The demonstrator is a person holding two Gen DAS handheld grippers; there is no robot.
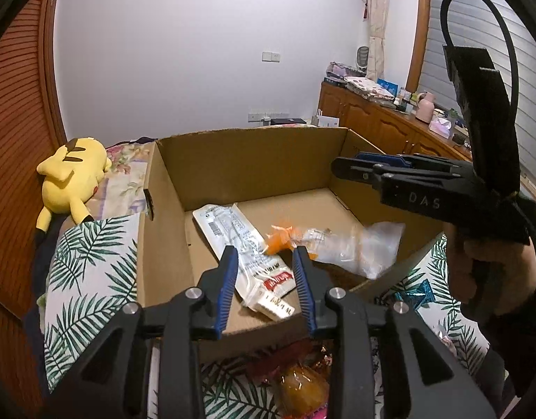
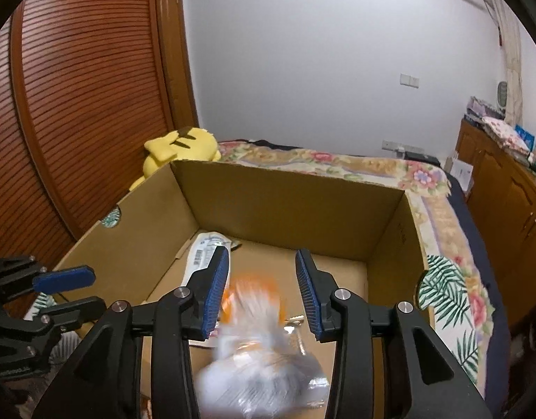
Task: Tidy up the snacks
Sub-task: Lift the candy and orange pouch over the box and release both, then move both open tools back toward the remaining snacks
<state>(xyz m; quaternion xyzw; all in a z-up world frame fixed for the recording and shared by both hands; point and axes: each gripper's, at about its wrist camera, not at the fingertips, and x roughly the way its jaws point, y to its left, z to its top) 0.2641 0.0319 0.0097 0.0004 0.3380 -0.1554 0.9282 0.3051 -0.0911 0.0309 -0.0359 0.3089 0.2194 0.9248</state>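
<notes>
An open cardboard box [image 1: 254, 164] stands on the bed. Inside lie a white snack packet with a red label [image 1: 247, 255] and a clear bag with orange print [image 1: 341, 244]. My left gripper [image 1: 265, 258] is open and empty above the box's near wall. My right gripper [image 2: 262, 272] is open over the box; the clear bag [image 2: 261, 359] shows blurred just below its fingers, free of them. The white packet [image 2: 207, 248] lies at the back left. The right gripper also shows in the left wrist view [image 1: 359, 167]. The left gripper also shows in the right wrist view [image 2: 72, 289].
More wrapped snacks [image 1: 303, 380] lie in front of the box on a leaf-print cloth [image 1: 86, 279]. A yellow plush toy [image 1: 72, 174] lies left of the box. A wooden slatted wardrobe [image 2: 75, 104] is on the left, a cluttered wooden cabinet [image 1: 390, 118] on the right.
</notes>
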